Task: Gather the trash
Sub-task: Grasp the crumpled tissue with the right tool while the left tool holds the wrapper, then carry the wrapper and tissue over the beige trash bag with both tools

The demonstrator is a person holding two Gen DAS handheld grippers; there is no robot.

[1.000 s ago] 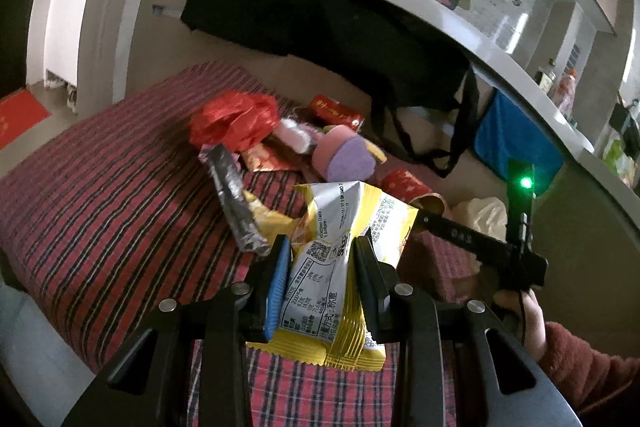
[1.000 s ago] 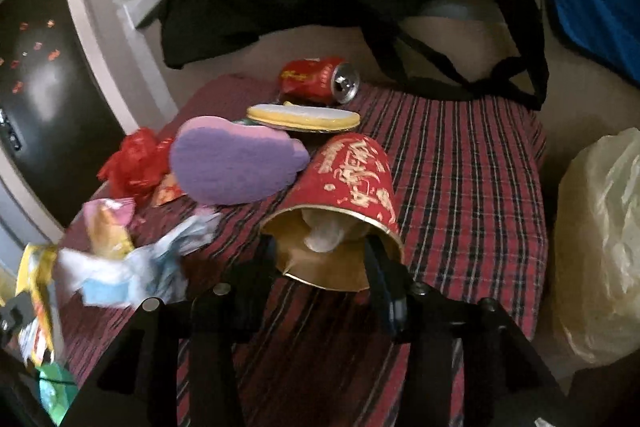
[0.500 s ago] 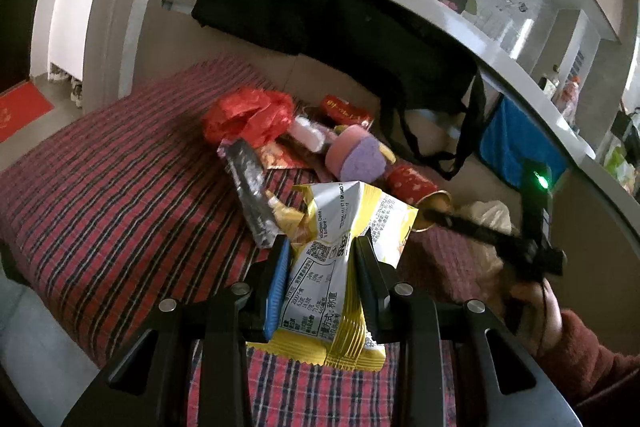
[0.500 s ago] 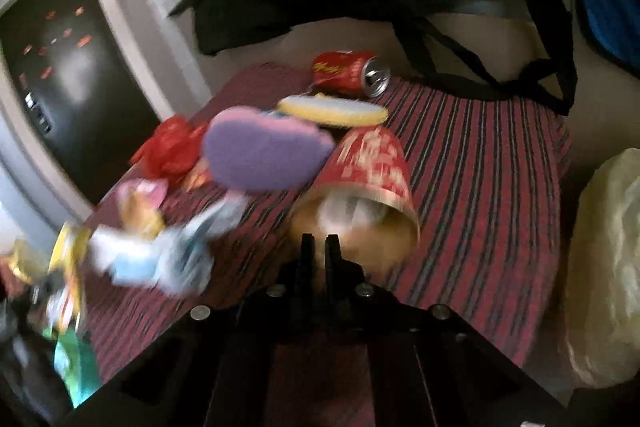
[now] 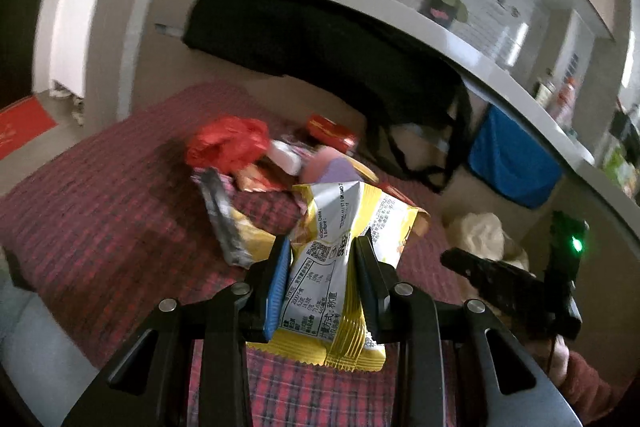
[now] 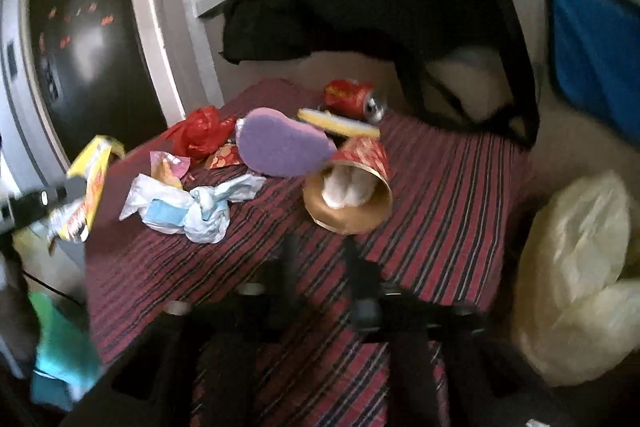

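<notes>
The left tool [image 5: 322, 283] grips the yellow snack wrapper [image 5: 340, 267]. The right tool [image 6: 318, 259], its jaws just reopened and empty, sits just short of the toppled red paper cup [image 6: 352, 187] on the striped bed [image 6: 440, 211]. Advance squarely, straddle the rim, then close gently to avoid crushing it.

L tool [image 5: 322, 275] is clamped on a yellow snack packet [image 5: 340, 267], pads pressing both sides, pointing fwd and slightly down. R tool [image 6: 318, 259] has just been opening; its jaws stand apart w/ nothing between them, blurred in its own view. In the left wrist view the R tool shows at right, gripped by a hand [image 5: 558, 355] in a dark red sleeve [image 5: 588, 387].
</notes>
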